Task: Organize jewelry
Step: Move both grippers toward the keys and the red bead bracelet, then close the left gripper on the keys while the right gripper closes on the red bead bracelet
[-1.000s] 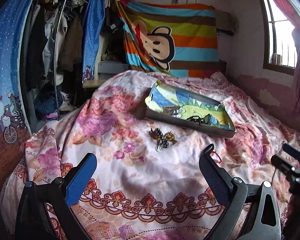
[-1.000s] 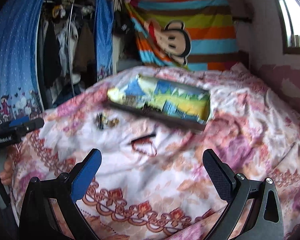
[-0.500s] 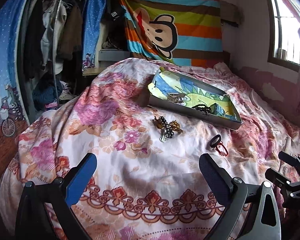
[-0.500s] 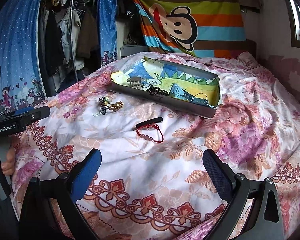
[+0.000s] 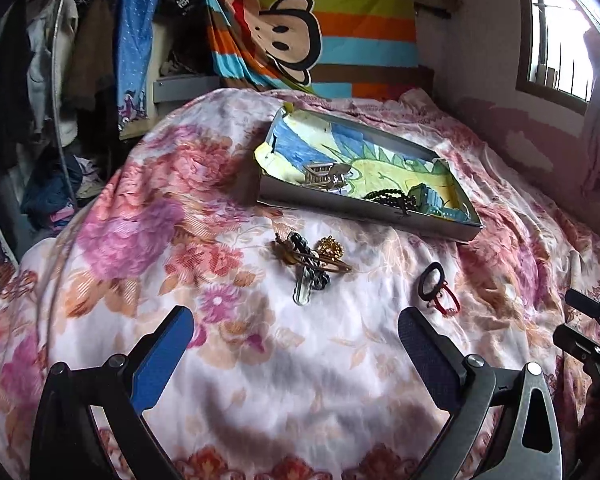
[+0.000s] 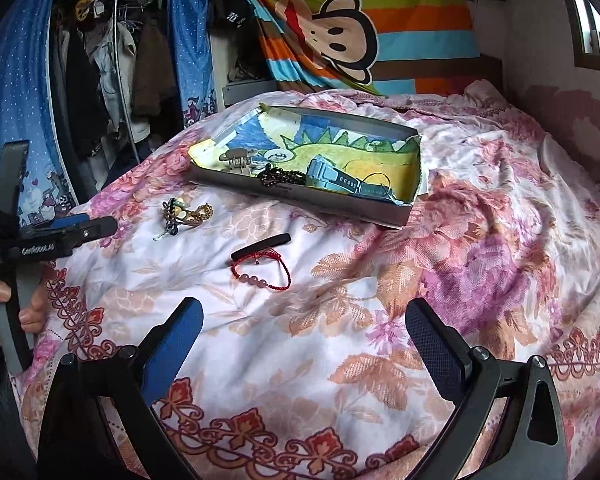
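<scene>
Both grippers, left gripper point(image 5: 296, 354) and right gripper point(image 6: 304, 340), fingers wide apart, empty. Risk: thin red bracelet point(image 6: 261, 269) snags soft bedspread point(image 6: 480, 240); tangled jewelry pile point(image 5: 310, 260) lifts together, misses tray point(image 6: 404, 216).

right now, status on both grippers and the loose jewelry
Left gripper and right gripper open, empty, above the bedspread. Red bracelet, black band, clip pile lie outside the tray. Nothing blocking.
</scene>
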